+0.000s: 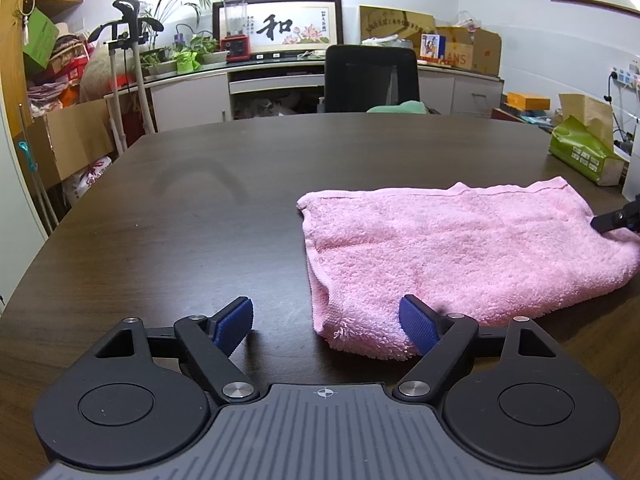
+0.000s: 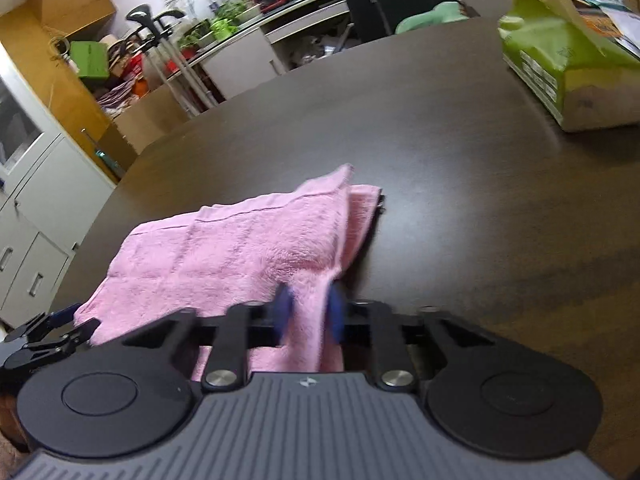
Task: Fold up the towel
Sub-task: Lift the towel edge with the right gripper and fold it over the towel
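The dark wood-grain surface (image 1: 240,184) was broad with a rounded edge and a faint sheen. On it lay the pink towel (image 1: 460,252), thick looped terry with a stitched hem band, folded over into a rough rectangle at the near right of the left wrist view, its near corner fluffed and rounded. Farther right on the surface sat a green paper tissue pack (image 1: 580,152), soft-sided and boxy, with a brown sheet sticking up from its top. The left claw (image 1: 326,324) stood wide apart over the towel's near corner, with its right ribbed blue pad lying against the pile, its left pad over bare wood and nothing gripped. The right claw (image 2: 308,312) was pinched nearly closed on a bunched fold of the towel's edge, the cloth running down between its blue pads; that view was blurred. In the left wrist view its black tip appeared at the towel's far right edge.
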Motion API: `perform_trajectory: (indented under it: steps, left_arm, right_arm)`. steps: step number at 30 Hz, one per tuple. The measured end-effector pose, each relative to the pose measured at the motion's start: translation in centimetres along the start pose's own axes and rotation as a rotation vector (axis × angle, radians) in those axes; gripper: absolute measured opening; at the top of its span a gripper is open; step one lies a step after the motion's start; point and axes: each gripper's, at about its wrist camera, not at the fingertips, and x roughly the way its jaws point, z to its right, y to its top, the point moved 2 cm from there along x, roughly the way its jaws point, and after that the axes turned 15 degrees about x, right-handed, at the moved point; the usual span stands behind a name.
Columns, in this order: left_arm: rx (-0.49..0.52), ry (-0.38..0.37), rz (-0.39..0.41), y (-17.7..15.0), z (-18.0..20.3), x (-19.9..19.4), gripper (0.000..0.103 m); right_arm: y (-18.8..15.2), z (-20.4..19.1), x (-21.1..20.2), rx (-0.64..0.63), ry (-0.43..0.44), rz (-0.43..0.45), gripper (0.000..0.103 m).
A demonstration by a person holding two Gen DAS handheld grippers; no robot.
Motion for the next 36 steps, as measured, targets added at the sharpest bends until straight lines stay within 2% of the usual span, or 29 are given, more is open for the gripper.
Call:
perform_trajectory:
  steps: [6,15,18,24,30,36]
  left_arm:
    - [-0.017,-0.005,-0.007,0.0,-0.1,0.1,0.085]
    - [-0.002,0.01,0.001,0.1,0.1,0.0,0.085]
    - [-0.001,0.008,-0.002,0.1,0.0,0.1,0.086]
    - [-0.016,-0.019,-0.012,0.0,-0.1,0.6,0.086]
    - [-0.014,-0.028,-0.012,-0.1,-0.1,0.6,0.086]
    - [-0.02,-0.037,-0.013,-0.1,-0.1,0.5,0.086]
  right_arm:
    - [-0.5,0.1,-0.8,0.05,0.034,0.048,0.009]
    - [0.4,0.0,-2.9,0.188,0.225,0.094,0.009]
    - [0.6,-1.9,-3.1,0.169,0.264,0.098,0.009]
    - [0.8,-8.1,-2.2,0.078,0.319,0.053,0.009]
    - [-0.2,-14.3,1.4,0.014,0.336,-0.04,0.009]
    - [-2.1,-18.1,5.7,-0.005,0.331,-0.133,0.009]
